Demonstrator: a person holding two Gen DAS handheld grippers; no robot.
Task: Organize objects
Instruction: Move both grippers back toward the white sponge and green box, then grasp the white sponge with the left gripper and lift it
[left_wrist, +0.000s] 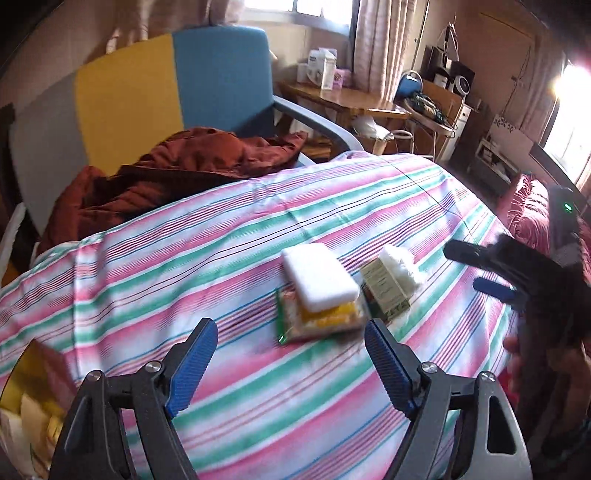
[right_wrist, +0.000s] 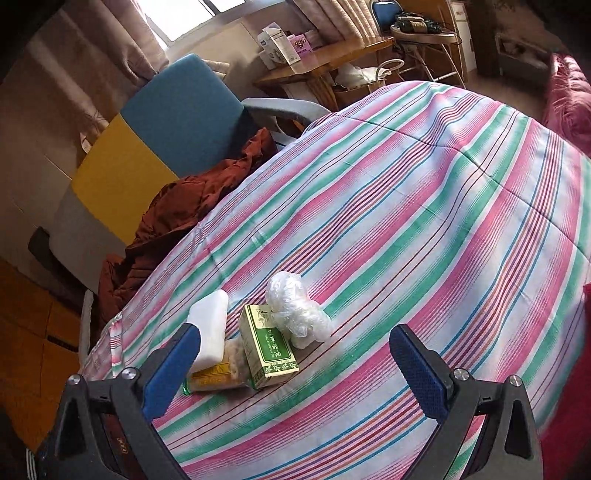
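On the striped bed cover (right_wrist: 424, 221), a white block (right_wrist: 211, 326) lay atop a snack packet (right_wrist: 218, 380), touching a green box (right_wrist: 267, 349) beside a plastic wad (right_wrist: 295, 310). Left tongs (left_wrist: 291, 363) and right tongs (right_wrist: 295, 373) were both released, grasping nothing.

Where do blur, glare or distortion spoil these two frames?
Left wrist: the window blows out at right, the right gripper is smeared by motion, and the white rectangular block is soft. Right wrist: sharper, the green printed carton is legible; fisheye bulges the striped pink-and-green bedspread.
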